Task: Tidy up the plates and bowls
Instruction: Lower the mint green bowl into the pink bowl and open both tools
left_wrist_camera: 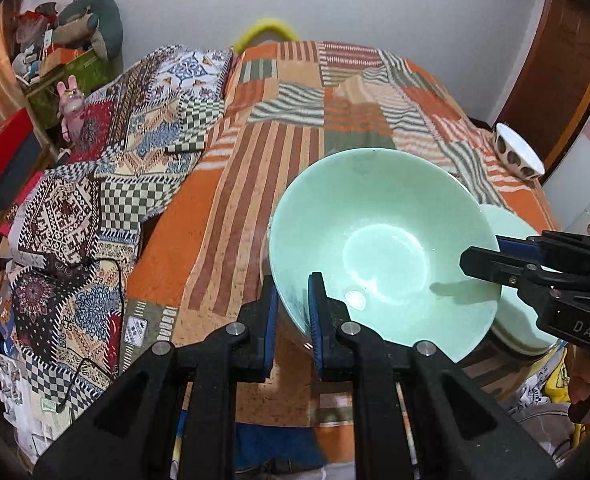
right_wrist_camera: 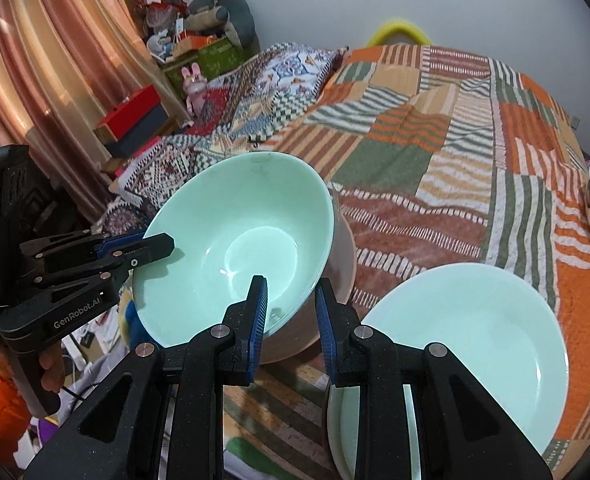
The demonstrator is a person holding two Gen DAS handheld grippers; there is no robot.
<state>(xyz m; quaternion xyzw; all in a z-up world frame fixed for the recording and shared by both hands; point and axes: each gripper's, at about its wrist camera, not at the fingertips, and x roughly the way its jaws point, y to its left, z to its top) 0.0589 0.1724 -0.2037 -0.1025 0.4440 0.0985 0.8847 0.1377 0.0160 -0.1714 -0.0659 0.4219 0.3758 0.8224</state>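
Holding now: both grippers grip one mint-green bowl (left_wrist_camera: 383,252), tilted, above the bed (left_wrist_camera: 279,128).
Left gripper (left_wrist_camera: 293,312): clamped on the near rim of the bowl, one pad inside, one outside.
Right gripper (right_wrist_camera: 291,316): clamped on the opposite rim, with the wall between its blue pads (right_wrist_camera: 258,312).
Plate: a mint-green plate (right_wrist_camera: 479,344) lies on the striped blanket, just beside the bowl, partly under it.
Other bowl: a white bowl with brown spots (left_wrist_camera: 517,156) sits at the far right edge of the bed, well apart.
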